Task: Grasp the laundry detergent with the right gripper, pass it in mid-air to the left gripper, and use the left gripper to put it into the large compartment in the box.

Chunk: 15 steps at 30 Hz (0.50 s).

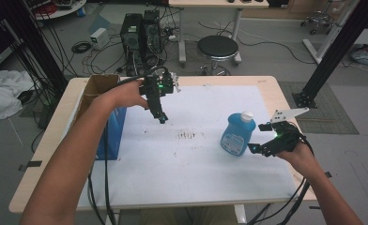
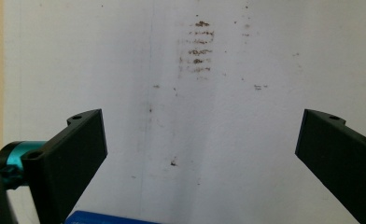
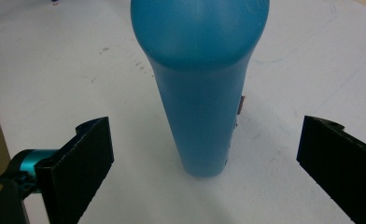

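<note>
place: lab | signs: computer towers (image 1: 142,35), floor cables (image 1: 81,47), black frame struts (image 1: 334,47)

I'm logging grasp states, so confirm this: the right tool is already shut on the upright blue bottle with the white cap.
Not shut. In the right gripper view the right tool is open, its jaws standing wide on either side of the blue bottle without touching it. The rest holds: the high view shows the bottle upright with a white cap.

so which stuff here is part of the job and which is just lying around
In the job:
blue bottle, upright
right gripper, open beside it
left gripper, open over the white sheet

Lying about:
cardboard box
black stool
computer towers
</note>
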Tool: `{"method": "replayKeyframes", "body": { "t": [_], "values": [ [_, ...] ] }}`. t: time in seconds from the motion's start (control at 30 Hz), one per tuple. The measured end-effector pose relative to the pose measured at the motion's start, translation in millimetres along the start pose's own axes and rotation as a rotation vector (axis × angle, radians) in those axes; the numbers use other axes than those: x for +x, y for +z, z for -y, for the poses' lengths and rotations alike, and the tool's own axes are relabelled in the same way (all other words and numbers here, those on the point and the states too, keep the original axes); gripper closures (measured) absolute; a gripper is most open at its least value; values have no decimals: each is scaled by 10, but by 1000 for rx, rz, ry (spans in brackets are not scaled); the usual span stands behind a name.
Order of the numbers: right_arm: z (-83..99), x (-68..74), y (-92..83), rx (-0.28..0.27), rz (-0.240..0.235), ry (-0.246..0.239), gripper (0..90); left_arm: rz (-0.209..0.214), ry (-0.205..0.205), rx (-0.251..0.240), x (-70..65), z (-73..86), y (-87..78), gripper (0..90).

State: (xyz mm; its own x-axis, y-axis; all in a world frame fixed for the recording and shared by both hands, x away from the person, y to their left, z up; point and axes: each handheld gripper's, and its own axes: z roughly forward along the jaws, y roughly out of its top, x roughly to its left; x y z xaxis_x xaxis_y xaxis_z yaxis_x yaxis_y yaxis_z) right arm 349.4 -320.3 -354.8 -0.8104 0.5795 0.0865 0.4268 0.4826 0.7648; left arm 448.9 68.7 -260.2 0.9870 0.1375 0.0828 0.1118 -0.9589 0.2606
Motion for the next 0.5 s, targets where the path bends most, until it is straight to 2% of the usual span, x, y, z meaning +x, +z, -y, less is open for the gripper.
{"method": "replayKeyframes", "body": {
  "t": [0.5],
  "values": [
    [38,-22,198,-62,1,18,27,1,-8,-4,-1,34,14,20]
  ]
}}
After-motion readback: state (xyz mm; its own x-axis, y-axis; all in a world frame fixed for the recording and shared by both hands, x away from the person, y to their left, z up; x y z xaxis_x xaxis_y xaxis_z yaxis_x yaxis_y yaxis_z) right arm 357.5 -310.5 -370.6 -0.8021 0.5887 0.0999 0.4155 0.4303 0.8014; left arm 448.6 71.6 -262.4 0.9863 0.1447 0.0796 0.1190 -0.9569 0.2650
